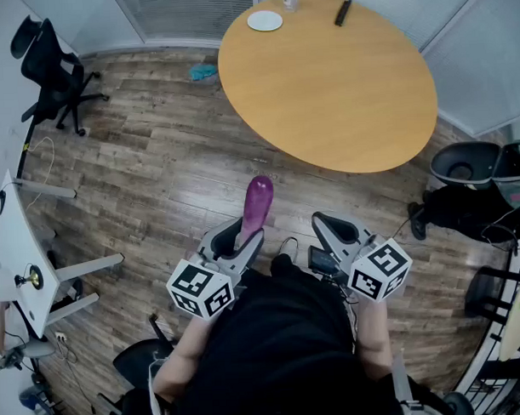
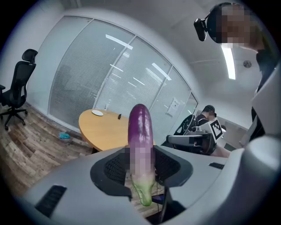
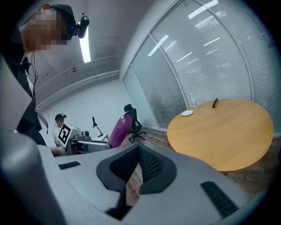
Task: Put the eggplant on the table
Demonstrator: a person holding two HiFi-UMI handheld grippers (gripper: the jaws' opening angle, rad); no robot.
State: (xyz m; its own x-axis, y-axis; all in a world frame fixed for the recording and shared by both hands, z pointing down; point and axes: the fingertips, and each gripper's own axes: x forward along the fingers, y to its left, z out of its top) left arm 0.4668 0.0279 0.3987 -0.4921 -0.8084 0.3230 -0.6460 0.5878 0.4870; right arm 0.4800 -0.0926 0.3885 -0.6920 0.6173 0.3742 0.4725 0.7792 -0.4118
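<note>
The left gripper [image 1: 242, 241] has its jaws clamped on the eggplant [image 1: 258, 202] near the green stem end, so the purple body juts forward and clear, ready to be laid down. The right gripper [image 1: 331, 228] sits alongside, jaws closed on nothing, apparently spare. Both are held low before the person's body, aimed ahead at the round wooden counter [image 1: 324, 81], which lies well apart.

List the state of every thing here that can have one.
eggplant: gripped near its stem, purple end up.
left gripper: shut on the eggplant.
right gripper: shut, empty.
table: upright, eggplant not yet on it.
plate: empty, on the table's far edge.
office chair: upright, unoccupied.
</note>
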